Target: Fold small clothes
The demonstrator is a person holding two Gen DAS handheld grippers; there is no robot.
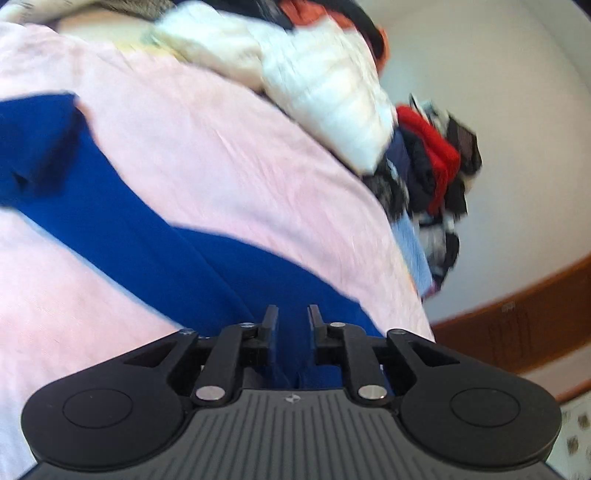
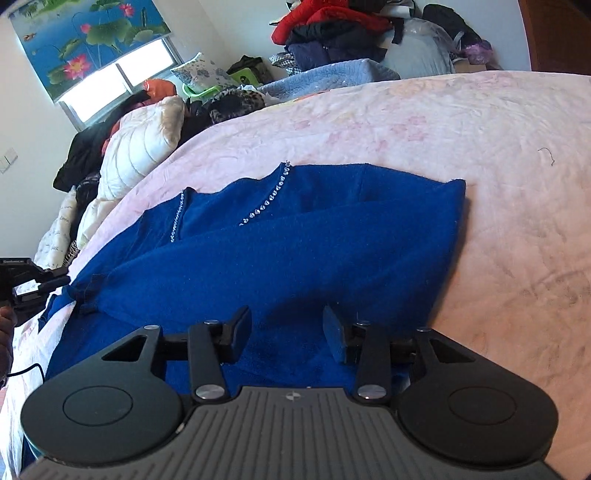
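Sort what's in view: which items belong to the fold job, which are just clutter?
In play: blue garment on the pink bedsheet; left gripper; right gripper.

Clutter: white quilted jacket, red clothing pile, light blue blanket, lotus blind.

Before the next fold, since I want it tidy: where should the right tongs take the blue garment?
Probably the plain right-hand edge of the blue garment, approached from the bare pink sheet. That edge lies flat and straight, away from the beaded neckline.
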